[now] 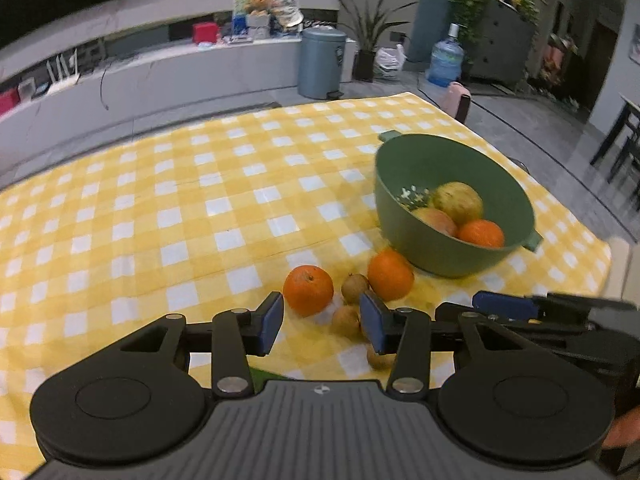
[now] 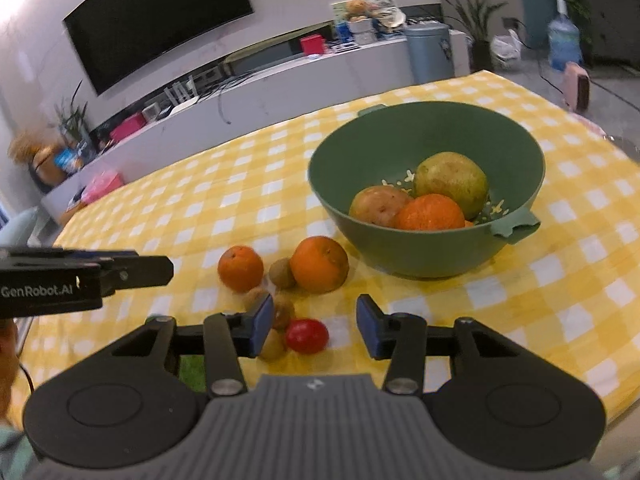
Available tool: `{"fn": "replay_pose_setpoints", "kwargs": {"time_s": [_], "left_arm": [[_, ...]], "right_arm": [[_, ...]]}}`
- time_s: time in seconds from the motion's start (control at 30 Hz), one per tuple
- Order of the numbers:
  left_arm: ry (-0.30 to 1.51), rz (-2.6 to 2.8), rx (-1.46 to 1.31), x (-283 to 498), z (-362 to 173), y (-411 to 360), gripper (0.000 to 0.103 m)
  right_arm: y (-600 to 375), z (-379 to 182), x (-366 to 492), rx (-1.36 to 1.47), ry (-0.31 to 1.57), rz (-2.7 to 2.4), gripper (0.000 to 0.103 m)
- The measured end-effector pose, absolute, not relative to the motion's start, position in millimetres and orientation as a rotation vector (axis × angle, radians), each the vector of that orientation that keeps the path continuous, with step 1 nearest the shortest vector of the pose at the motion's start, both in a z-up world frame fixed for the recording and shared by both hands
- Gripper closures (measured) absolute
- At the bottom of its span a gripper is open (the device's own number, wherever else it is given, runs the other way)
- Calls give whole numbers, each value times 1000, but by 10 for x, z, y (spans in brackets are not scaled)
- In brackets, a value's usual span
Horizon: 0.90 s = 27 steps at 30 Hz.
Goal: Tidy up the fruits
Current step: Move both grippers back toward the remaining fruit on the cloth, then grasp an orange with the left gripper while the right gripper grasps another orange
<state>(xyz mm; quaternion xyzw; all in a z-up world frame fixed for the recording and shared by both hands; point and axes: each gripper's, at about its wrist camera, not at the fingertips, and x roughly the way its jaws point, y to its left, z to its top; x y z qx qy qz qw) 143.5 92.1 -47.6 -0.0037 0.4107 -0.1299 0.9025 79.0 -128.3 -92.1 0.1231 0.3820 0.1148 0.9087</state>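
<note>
Left tool (image 1: 322, 322) and right tool (image 2: 315, 326) both spread, nothing pinched. Pick-up step judged: oranges, small brown fruits, red fruit (image 2: 306, 336) left on table (image 1: 160, 208) beside green bowl (image 2: 400, 140); closing on one needed next.

A dark wall-mounted screen (image 2: 156, 20) is seen above a long, low white cabinet (image 2: 280, 92) cluttered with boxes. Beyond the surface's far edge, a grey-blue pedal bin (image 1: 322, 62), potted plants (image 1: 370, 36), a water bottle (image 1: 446, 60) and a grey tiled floor (image 1: 520, 128) are shown.
</note>
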Motion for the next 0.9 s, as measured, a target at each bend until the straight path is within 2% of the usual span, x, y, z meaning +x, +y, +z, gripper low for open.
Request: {"fn": "replay_pose_setpoints", "kwargs": {"time_s": [0.07, 0.6, 0.67, 0.9], "left_arm": [[862, -268, -45, 1515, -531, 940, 50], [914, -238, -191, 1881, -1005, 1082, 51], [917, -241, -221, 1901, -1038, 1120, 55], [904, -239, -265, 1922, -1069, 1160, 57]], "right_arm": [[-1259, -966, 844, 261, 782, 221, 53], [-1204, -1241, 1212, 388, 805, 202, 55], [-1187, -1274, 1241, 402, 811, 208, 55], [-1170, -1330, 1326, 428, 808, 206, 55]]}}
